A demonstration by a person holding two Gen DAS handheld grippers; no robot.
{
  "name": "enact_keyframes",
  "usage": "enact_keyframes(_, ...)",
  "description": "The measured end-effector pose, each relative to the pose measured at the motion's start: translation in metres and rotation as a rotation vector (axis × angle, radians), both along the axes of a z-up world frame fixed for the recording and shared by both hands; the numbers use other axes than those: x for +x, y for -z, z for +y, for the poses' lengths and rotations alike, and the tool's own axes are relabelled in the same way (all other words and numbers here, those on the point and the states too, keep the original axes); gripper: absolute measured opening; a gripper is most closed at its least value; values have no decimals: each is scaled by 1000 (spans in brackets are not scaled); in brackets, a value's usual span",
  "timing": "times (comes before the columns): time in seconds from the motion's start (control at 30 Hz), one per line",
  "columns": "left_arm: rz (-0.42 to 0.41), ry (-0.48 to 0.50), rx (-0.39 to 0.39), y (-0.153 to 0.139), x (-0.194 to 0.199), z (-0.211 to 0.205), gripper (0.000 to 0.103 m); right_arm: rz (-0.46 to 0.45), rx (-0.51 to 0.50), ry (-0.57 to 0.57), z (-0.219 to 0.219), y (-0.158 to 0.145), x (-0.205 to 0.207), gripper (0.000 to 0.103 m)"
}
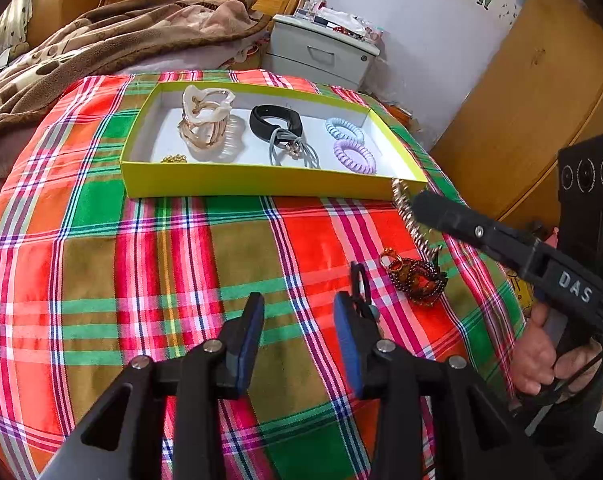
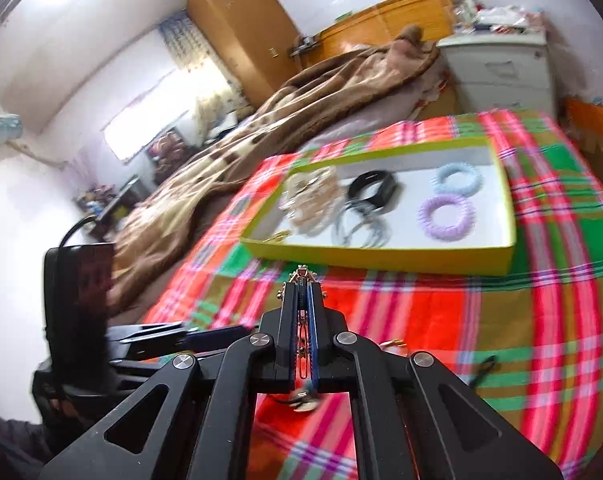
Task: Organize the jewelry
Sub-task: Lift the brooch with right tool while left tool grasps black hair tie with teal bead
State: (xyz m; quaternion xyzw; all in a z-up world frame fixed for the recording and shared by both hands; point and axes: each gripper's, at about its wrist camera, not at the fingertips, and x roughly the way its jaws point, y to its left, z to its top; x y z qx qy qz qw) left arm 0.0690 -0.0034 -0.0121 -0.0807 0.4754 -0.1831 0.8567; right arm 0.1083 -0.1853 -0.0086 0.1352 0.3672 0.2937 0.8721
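Observation:
A yellow-rimmed box [image 1: 261, 182] lies on the plaid cloth and holds hair claws [image 1: 205, 120], a black band [image 1: 275, 118], grey ties [image 1: 293, 148], a blue coil [image 1: 343, 128] and a purple coil [image 1: 355, 156]. The box also shows in the right wrist view [image 2: 381, 258]. My right gripper [image 1: 415, 204] is shut on a gold chain [image 1: 411, 220], lifted near the box's front right corner; the chain sits between its pads in the right wrist view [image 2: 301, 316]. My left gripper [image 1: 299, 312] is open and empty above the cloth. A dark red bead bracelet [image 1: 417, 278] and a black ring [image 1: 359, 280] lie to its right.
A brown blanket [image 1: 101, 44] covers the bed behind the cloth. A white nightstand [image 1: 321, 54] stands at the back, a wooden wardrobe [image 1: 521, 120] to the right. The plaid cloth [image 1: 141, 280] spreads wide in front of the box.

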Motion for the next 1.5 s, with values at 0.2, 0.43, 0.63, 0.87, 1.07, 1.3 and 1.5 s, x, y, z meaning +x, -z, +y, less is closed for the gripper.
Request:
enact_keyframes(0.2, -42, -94, 38, -9, -6, 15, 42, -26, -11, 25, -10, -7, -5, 4)
enact_keyframes(0.43, -112, 10, 108, -22, -18, -2, 43, -31, -1, 35, -19, -5, -12, 4)
enact_keyframes(0.63, -125, 211, 196, -14, -23, -55, 43, -36, 7, 56, -32, -6, -20, 4)
enact_keyframes(0.87, -92, 224, 285, 3, -14, -73, 43, -46, 12, 68, -41, -8, -24, 4)
enact_keyframes(1.07, -72, 227, 294, 8, -10, -76, 43, -51, 13, 65, -42, -9, -26, 4)
enact_keyframes(1.3, -68, 223, 298, 11, -6, -78, 31, -53, 17, 67, -43, -9, -26, 4)
enact_keyframes(1.5, -57, 223, 262, 9, -4, -76, 17, -46, 8, 73, -42, -9, -23, 4)
